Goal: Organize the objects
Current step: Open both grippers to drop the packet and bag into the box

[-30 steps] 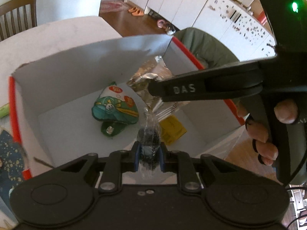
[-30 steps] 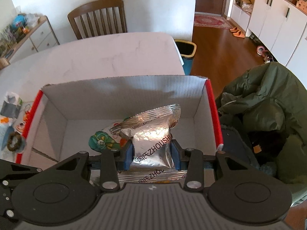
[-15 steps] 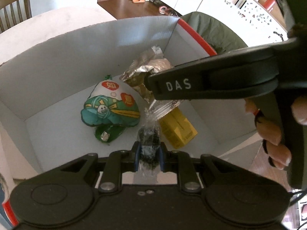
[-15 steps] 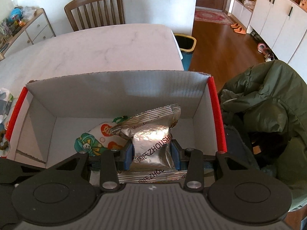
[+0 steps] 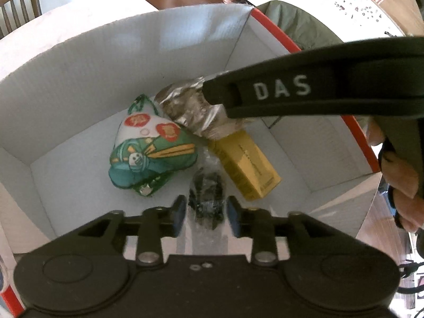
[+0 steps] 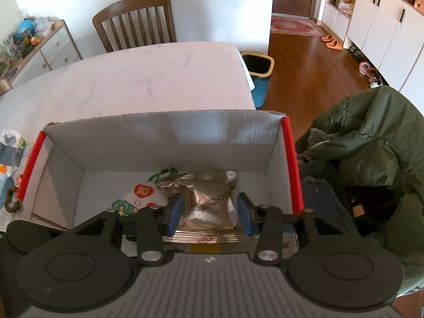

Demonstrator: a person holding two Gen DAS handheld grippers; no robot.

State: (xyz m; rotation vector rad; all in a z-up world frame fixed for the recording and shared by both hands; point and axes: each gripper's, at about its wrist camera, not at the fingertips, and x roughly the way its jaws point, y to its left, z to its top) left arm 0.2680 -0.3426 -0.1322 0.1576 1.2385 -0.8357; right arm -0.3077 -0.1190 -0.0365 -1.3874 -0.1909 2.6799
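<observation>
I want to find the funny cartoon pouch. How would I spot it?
Look inside the white cardboard box with red edges. On its floor, left of the yellow carton and silver foil packet, lies the green pouch. Only it has a cartoon face and red circles.

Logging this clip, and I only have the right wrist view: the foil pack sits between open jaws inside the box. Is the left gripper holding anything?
Observer: No. The left gripper is open. A small dark item in clear wrap sits between its jaws, and neither pad touches it.
Operator: Does the foil pack hide anything in the box from me?
Observer: A yellow carton lies on the floor of the box, one end tucked under the foil pack.
Operator: And the green pouch?
Observer: The green pouch lies flat to the left of the carton, its top against the foil pack.
</observation>
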